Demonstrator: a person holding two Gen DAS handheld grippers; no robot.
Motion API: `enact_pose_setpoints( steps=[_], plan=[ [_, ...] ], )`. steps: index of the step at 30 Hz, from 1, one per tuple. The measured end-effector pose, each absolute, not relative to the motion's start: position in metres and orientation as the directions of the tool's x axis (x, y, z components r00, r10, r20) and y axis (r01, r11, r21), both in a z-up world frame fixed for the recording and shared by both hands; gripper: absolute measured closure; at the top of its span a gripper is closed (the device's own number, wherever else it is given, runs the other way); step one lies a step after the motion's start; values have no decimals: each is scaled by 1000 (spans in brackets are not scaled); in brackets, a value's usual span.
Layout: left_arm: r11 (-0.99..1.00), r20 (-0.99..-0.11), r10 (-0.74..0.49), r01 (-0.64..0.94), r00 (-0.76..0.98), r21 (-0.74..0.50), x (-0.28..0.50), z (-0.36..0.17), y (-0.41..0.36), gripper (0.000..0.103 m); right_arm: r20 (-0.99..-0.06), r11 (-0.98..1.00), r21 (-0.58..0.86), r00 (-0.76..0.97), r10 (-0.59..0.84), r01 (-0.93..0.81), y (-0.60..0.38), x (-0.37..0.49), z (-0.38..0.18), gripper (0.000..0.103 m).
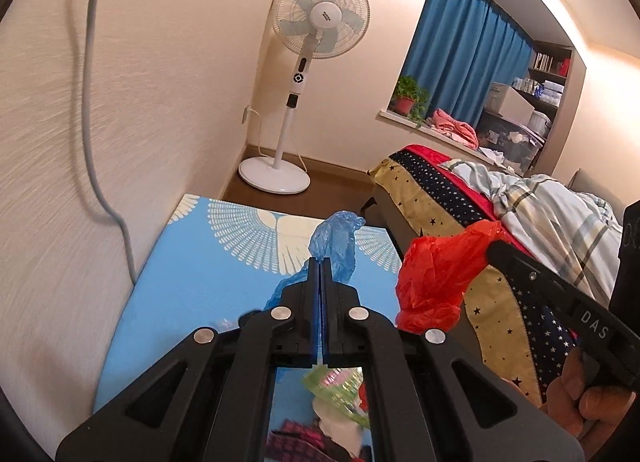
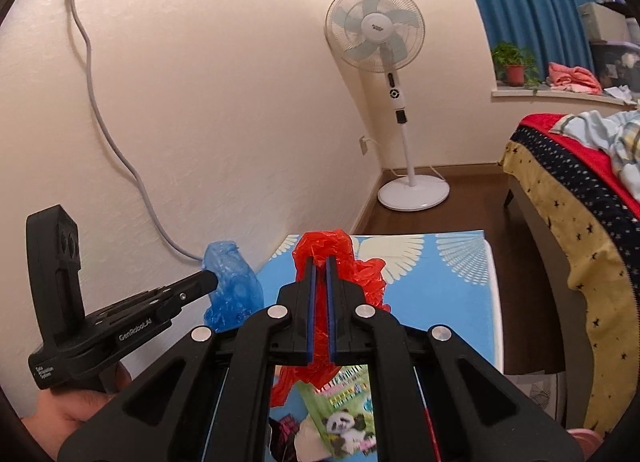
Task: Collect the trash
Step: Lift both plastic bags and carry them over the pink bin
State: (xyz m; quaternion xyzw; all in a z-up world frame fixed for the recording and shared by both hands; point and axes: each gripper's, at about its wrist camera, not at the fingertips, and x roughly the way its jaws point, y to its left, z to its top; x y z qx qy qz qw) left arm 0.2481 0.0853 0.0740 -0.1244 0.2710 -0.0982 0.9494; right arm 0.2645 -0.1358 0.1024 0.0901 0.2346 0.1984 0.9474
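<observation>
A crumpled blue plastic bag [image 1: 334,246] hangs from my left gripper [image 1: 321,262], which is shut on it above a blue patterned table [image 1: 192,262]. My right gripper [image 2: 319,262] is shut on a crumpled red plastic bag [image 2: 362,274], lifted above the same table [image 2: 452,294]. In the left wrist view the red bag [image 1: 436,278] and the right gripper [image 1: 496,246] show at the right. From the right wrist camera, the blue bag [image 2: 232,286] and left gripper [image 2: 208,278] appear at the left. More litter lies below: a green panda wrapper [image 2: 344,418], white tissue [image 2: 310,438].
A standing fan [image 1: 316,46] stands in the corner on the brown floor. A bed [image 1: 500,222] with a star-patterned cover and striped quilt runs along the right. A grey cable [image 2: 104,114] hangs down the wall from a socket. A plant pot [image 1: 406,100] sits on the window ledge.
</observation>
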Motion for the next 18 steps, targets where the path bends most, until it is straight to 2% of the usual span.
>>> enact_pose_setpoints(
  steps=[9,18],
  plan=[
    [962,-489,-234,126,840,-242,200,69,48,103,-397,936,200,849,348,-290,-155,222,113,98],
    [959,-482,-236,124,844,-254,158,59,22,103,-409,965,161,875,257,-208,-179,176,113,98]
  ],
)
